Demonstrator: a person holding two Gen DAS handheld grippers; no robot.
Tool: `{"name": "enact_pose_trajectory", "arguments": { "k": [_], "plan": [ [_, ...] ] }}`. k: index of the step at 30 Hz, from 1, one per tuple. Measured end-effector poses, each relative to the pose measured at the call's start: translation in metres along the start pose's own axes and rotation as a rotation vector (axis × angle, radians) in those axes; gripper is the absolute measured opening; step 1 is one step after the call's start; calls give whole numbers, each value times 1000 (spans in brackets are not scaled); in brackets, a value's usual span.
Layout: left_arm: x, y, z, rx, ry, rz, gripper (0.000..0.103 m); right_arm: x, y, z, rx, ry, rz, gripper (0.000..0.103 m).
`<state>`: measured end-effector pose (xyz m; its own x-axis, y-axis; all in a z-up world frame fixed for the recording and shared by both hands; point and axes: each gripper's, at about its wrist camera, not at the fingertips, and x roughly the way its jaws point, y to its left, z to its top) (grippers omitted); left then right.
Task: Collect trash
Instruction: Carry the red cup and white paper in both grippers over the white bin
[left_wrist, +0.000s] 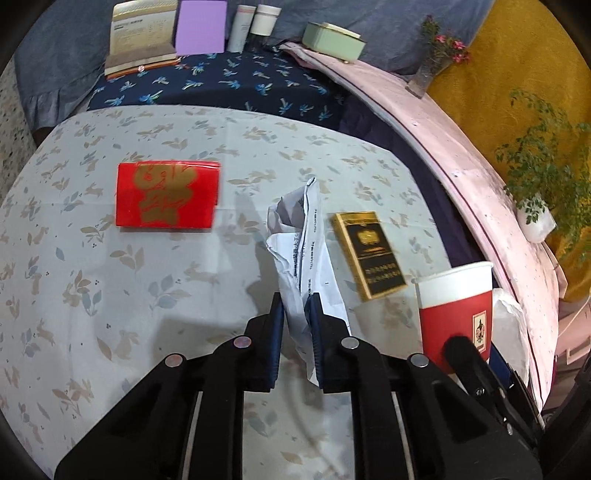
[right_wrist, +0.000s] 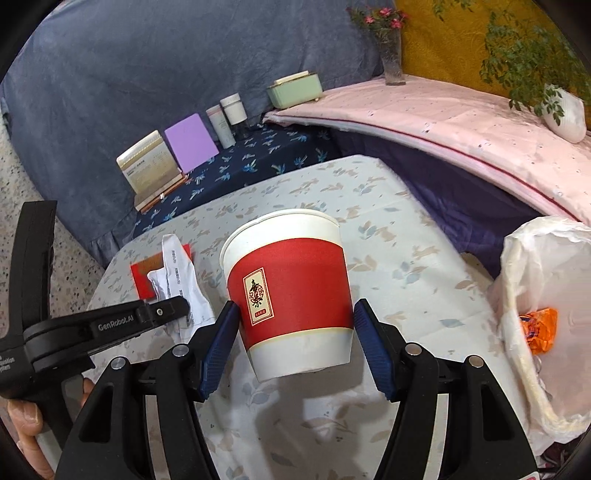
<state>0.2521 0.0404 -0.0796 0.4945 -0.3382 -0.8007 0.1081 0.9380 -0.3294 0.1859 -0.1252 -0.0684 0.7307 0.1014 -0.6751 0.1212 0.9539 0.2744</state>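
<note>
The left tongs (left_wrist: 297, 308) clamp a crumpled white printed paper (left_wrist: 301, 240). The right tongs (right_wrist: 295, 314) grip a red-and-white paper cup (right_wrist: 291, 295), lifted beside the white plastic bag (right_wrist: 546, 314).

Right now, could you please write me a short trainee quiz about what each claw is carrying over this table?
1. True or false: the left claw is shut on the crumpled paper.
2. What does the right claw hold? A) the red and white paper cup B) a glass bottle C) a spoon
3. Name the flat item on the tablecloth just right of the paper in the left wrist view.

Key
1. True; its pads pinch the paper.
2. A; the cup sits tilted between the pads, lifted off the cloth.
3. The black and gold cigarette pack. The red envelope lies left.
</note>
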Motion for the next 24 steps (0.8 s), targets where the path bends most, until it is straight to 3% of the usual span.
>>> {"name": "enact_pose_trajectory", "arguments": {
  "k": [24],
  "plan": [
    [-53, -151, -56, 270, -27, -107, 14, -120, -91, 4, 103, -196, -95, 62]
  ]
}}
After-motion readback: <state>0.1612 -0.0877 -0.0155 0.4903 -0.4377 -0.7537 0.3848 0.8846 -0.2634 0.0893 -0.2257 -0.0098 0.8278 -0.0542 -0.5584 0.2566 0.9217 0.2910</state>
